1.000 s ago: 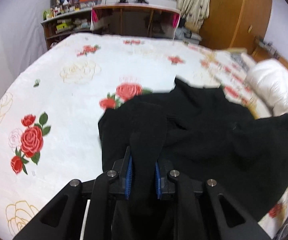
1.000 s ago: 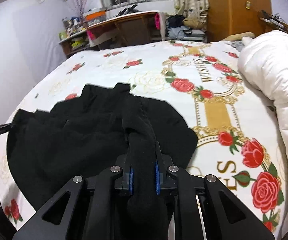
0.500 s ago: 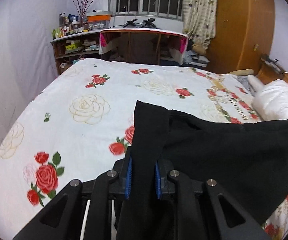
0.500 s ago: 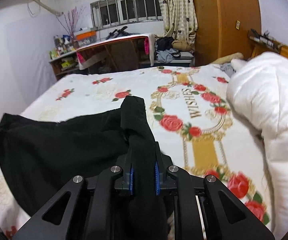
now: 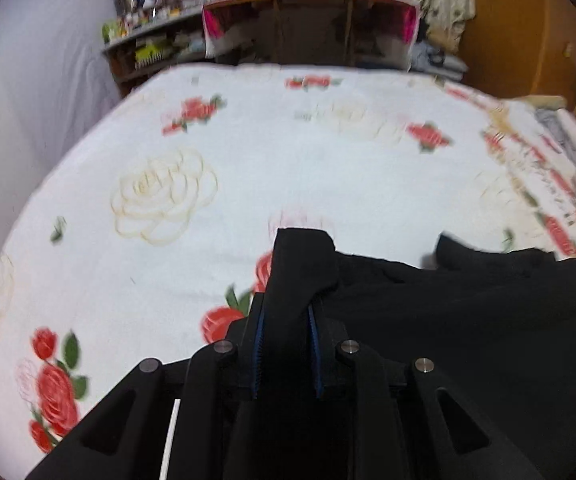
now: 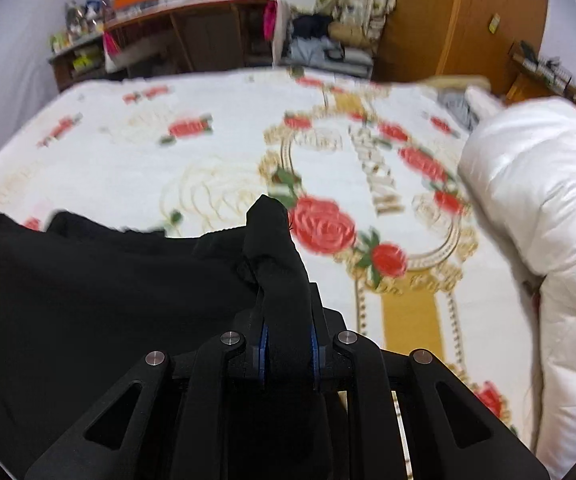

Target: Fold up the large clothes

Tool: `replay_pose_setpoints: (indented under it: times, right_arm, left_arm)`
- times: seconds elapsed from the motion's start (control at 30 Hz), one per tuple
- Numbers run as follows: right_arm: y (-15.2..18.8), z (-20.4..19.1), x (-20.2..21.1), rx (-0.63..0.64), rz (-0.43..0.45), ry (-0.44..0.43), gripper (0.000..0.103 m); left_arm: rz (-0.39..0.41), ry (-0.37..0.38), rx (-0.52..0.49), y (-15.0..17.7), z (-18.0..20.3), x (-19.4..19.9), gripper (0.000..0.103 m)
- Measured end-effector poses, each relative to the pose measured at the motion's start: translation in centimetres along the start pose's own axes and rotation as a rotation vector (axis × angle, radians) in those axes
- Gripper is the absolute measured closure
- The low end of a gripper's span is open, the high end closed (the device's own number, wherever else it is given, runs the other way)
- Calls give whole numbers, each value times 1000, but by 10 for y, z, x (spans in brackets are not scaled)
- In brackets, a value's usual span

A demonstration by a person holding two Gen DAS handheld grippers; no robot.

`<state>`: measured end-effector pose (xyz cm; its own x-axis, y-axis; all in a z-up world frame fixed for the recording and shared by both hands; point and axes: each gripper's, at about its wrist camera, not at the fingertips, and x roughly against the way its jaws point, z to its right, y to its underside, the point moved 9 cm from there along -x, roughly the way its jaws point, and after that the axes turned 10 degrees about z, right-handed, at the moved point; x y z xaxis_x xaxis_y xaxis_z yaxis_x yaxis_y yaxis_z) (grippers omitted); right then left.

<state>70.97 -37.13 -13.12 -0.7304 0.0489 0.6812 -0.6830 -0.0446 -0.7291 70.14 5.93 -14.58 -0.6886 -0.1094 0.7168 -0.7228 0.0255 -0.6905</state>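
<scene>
There are two tools and one black garment: the left tool (image 5: 285, 334) is clamped on a bunched fold of the garment (image 5: 468, 320), which spreads away to its right, and the right tool (image 6: 288, 344) is clamped on another fold of it, the cloth spreading to its left. Ahead of both tools lies one bed (image 5: 247, 168) with a rose-printed cover, under the garment. One white duvet (image 6: 536, 240) is heaped to the right of the right tool.

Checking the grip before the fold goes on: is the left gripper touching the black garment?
Touching. In the left wrist view the black garment runs between the blue pads of the left gripper, which is shut on it with no gap.
</scene>
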Motion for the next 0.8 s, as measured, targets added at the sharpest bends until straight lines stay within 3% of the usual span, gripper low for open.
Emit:
replay_pose_setpoints:
  times: [0.1,0.27,0.4,0.53,0.63,0.8]
  right_arm:
    - [18,-4,-28,31,-59,31,87]
    - [33,-4,-42,33,-74,59,82]
    - [36,-6,-46,68,-92,106,69]
    - [29,2,-30,81,-73,188,49]
    - [21,15,-12,18,-49,189,46]
    - [4,27,33,-24,12,205,42]
  left_arm:
    - [-6,-25,15,12,3,-16,79]
    - [-42,-46,24,25,-1,-32,70]
    - [-27,-112,-23,26,-1,-26,58]
    - [-22,-62,26,19,-12,-9,53]
    - [-9,-40,78,13,-26,9,47]
    - [60,6,136,5,-46,62,46]
